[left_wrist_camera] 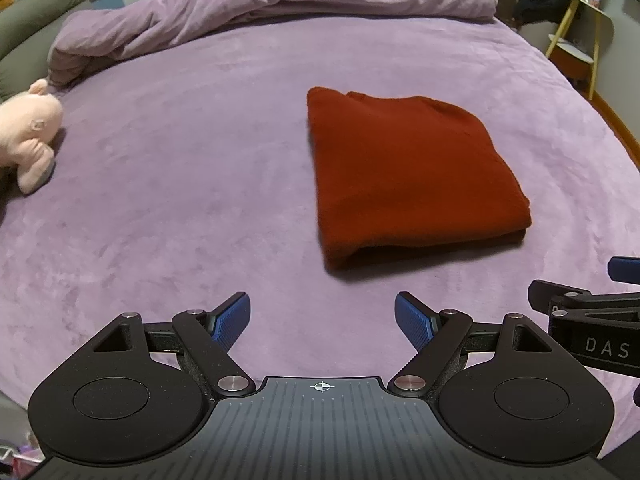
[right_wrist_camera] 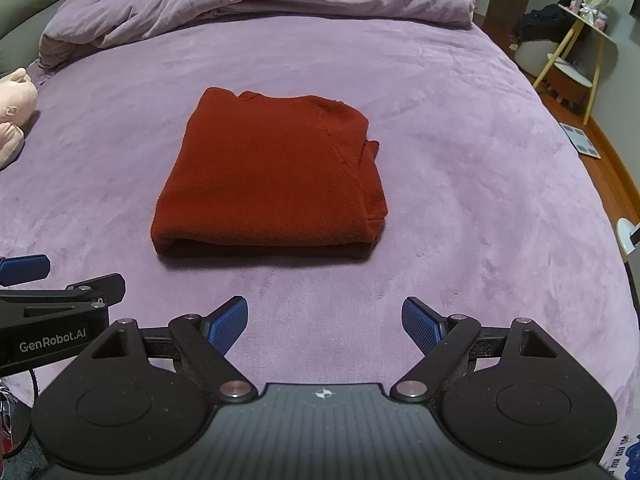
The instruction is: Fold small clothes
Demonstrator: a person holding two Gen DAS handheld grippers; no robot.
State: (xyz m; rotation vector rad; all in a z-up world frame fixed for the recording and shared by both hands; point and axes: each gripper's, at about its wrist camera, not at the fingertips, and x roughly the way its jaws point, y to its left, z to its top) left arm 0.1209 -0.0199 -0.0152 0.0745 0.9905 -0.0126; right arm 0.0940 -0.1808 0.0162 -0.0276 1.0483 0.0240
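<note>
A rust-red knit garment (left_wrist_camera: 412, 176) lies folded into a thick rectangle on the purple bed cover (left_wrist_camera: 180, 184). In the right wrist view the same garment (right_wrist_camera: 272, 180) sits straight ahead, its rounded fold edge facing me. My left gripper (left_wrist_camera: 322, 322) hovers open near the bed's front edge, to the left of the garment, with nothing between its blue pads. My right gripper (right_wrist_camera: 324, 326) is also open and empty, a short way in front of the garment. Each gripper shows at the edge of the other's view.
A bunched purple duvet (left_wrist_camera: 280, 4) lies across the far side of the bed. A pink plush toy (left_wrist_camera: 28, 140) rests at the left edge. Past the bed's right side are a yellow-legged side table (right_wrist_camera: 580, 52), a scale (right_wrist_camera: 580, 140) and wooden floor.
</note>
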